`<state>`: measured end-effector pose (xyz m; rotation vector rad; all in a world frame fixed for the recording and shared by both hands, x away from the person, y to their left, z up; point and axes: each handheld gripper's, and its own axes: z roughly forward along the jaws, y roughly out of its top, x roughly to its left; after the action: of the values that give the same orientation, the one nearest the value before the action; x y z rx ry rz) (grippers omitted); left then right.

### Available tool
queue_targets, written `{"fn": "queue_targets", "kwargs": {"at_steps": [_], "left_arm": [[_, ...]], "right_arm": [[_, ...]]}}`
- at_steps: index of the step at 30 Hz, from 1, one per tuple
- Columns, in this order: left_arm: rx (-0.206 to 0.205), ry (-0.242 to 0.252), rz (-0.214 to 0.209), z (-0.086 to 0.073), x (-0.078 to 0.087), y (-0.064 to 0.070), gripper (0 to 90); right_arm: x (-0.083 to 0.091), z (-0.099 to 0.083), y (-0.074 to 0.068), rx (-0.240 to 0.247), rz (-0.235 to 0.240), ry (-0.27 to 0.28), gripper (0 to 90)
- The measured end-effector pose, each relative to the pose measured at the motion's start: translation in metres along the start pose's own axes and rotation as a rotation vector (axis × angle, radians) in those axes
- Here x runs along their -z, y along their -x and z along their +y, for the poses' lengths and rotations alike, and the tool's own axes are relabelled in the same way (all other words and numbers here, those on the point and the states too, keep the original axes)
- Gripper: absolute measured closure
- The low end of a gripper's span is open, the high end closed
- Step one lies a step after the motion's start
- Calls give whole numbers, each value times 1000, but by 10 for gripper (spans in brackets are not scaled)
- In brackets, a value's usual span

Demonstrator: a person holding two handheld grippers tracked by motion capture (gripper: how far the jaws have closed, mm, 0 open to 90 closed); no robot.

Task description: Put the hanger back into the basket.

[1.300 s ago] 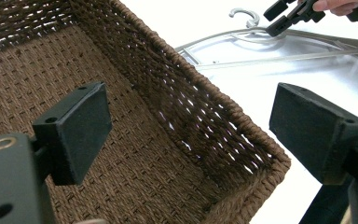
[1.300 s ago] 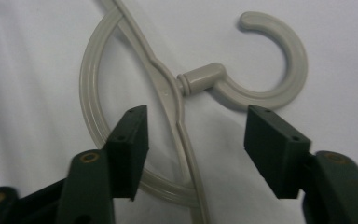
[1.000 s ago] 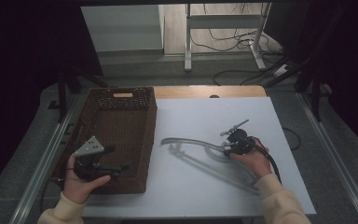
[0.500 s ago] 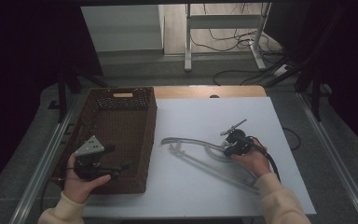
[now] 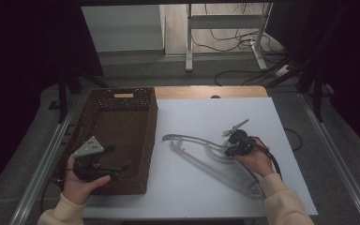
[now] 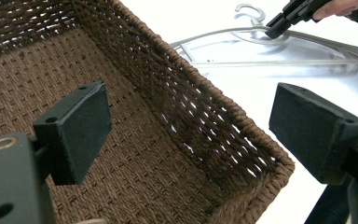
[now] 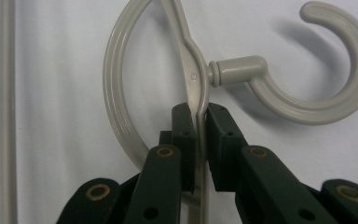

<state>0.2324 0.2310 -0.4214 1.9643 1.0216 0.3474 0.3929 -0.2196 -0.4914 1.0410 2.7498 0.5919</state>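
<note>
On white table [image 5: 281,117], hanger [image 5: 206,157] lies diagonal; right gripper [image 7: 200,119] clamps its neck; left gripper [image 6: 189,126] released.

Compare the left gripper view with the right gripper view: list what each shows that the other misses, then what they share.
Left gripper view: the woven basket seen from inside, the left hand-held gripper open over its corner, and the hanger's long bar.

Right gripper view: a close look at the right hand-held gripper shut on the hanger just below the neck of its hook.

Shared: the grey hanger lying on the white table, with the right hand-held gripper on it.
</note>
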Motion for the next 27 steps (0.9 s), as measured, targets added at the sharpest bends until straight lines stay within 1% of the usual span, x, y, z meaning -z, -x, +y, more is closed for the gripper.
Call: {"fn": "queue_targets", "kwargs": {"at_steps": [4,7,8,9,10,12,13,14,16,18,22,25,27], "left_arm": [[-4,5,0,1,1,1,131],[-4,9,1,1,2,1,131],[-4,9,1,1,2,1,131],[-3,9,2,1,2,1,131],[-3,9,2,1,2,0,131],[-3,8,2,1,2,0,131],[-3,10,2,1,2,1,131],[-4,11,2,1,2,1,132],[-4,14,2,1,3,1,132],[-5,15,2,2,3,1,132],[-4,16,1,2,3,1,133],[-7,21,-1,3,4,2,135],[-7,25,-2,3,5,2,139]], "right_arm": [[4,0,-1,2,-4,7,820],[8,1,-1,2,-14,35,821],[13,1,0,-4,-16,57,821],[13,1,0,-4,-16,57,821],[14,1,0,-11,-14,66,821],[22,0,2,-22,-2,104,822],[22,0,2,-22,-2,104,822],[25,-1,3,-20,-3,118,822],[30,-1,3,-11,-10,129,823],[37,0,2,11,-30,142,823],[53,4,-3,44,-43,189,823],[63,5,-5,63,-74,217,823],[69,5,-5,68,-79,235,823]]}}
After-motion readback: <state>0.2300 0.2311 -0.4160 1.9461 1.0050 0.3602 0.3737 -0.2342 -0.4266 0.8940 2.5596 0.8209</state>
